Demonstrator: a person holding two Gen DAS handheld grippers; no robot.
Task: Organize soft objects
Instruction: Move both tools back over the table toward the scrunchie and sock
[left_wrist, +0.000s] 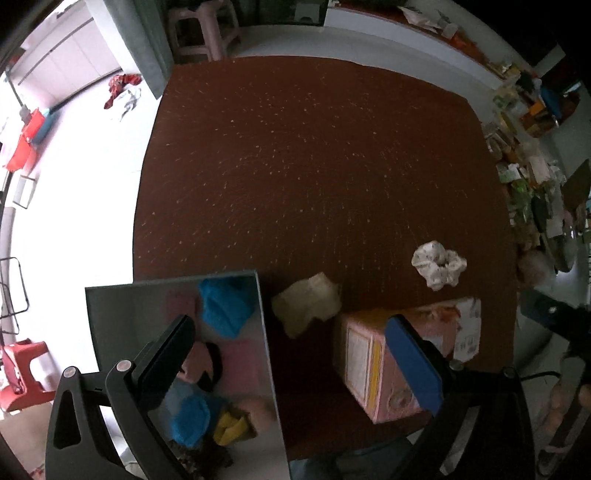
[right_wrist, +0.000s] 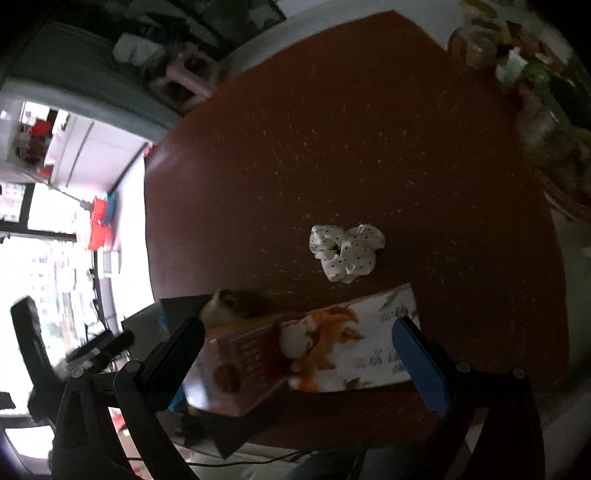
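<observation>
Worktop (left_wrist: 314, 147): brown, speckled.

Bin (left_wrist: 110, 306): grey, lower left of the left wrist view; holds blue, pink and yellow soft items.

Cloth (left_wrist: 306, 302): cream, crumpled, on the worktop just right of the bin.

Scrunchie (left_wrist: 439, 264): white with dark dots, right of centre in the left view, mid-frame in the right view (right_wrist: 345, 251), apart from the rest.

Box (left_wrist: 391, 354): pink, printed, lower right, near the cloth.

Left gripper (left_wrist: 295, 362): fingers wide apart, holding nothing, above the bin and box.

Right gripper (right_wrist: 303, 354): fingers wide apart either side of the box (right_wrist: 314, 347); no contact visible.
</observation>
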